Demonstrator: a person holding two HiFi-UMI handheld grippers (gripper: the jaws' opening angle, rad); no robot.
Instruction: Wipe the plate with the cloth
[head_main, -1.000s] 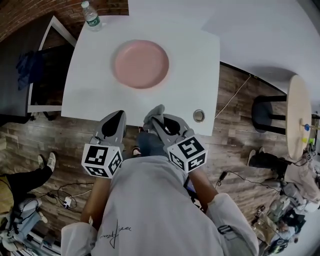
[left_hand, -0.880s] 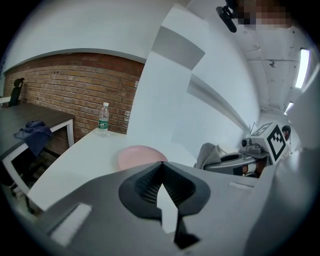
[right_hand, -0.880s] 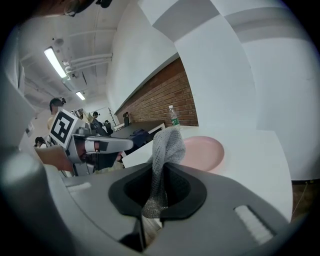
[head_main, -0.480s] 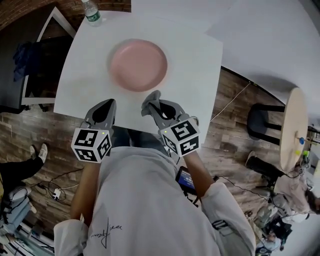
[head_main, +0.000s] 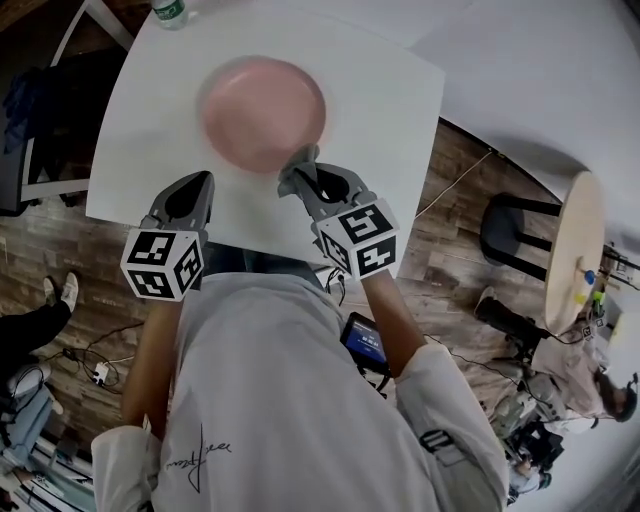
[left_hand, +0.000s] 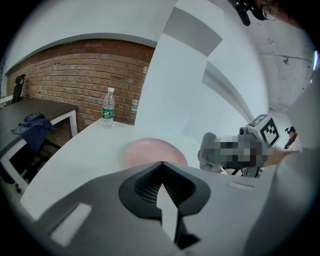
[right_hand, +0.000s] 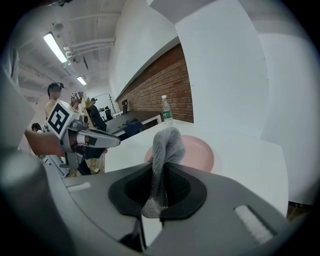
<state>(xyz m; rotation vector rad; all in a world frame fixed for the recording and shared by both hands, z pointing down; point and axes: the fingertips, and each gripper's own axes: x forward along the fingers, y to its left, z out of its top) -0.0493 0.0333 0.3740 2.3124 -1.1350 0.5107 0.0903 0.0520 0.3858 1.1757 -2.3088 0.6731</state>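
A round pink plate (head_main: 263, 110) lies in the middle of the white table (head_main: 390, 120); it also shows in the left gripper view as the plate (left_hand: 152, 151) and past the cloth in the right gripper view as the plate (right_hand: 197, 154). My right gripper (head_main: 297, 178) is shut on a grey knitted cloth (right_hand: 165, 152), whose bunched end (head_main: 300, 163) hangs just at the plate's near rim. My left gripper (head_main: 198, 186) is shut with nothing in it, over the table's near edge, left of the plate.
A plastic water bottle (left_hand: 107, 107) stands at the table's far left corner. A dark desk with a blue cloth (left_hand: 31, 126) lies left of the table. A round side table (head_main: 575, 250) and a stool (head_main: 515, 235) stand on the wood floor to the right.
Both grippers have moved forward over the table toward the plate. The cloth end now reaches the plate's near rim; the left gripper has crossed the table's near edge.
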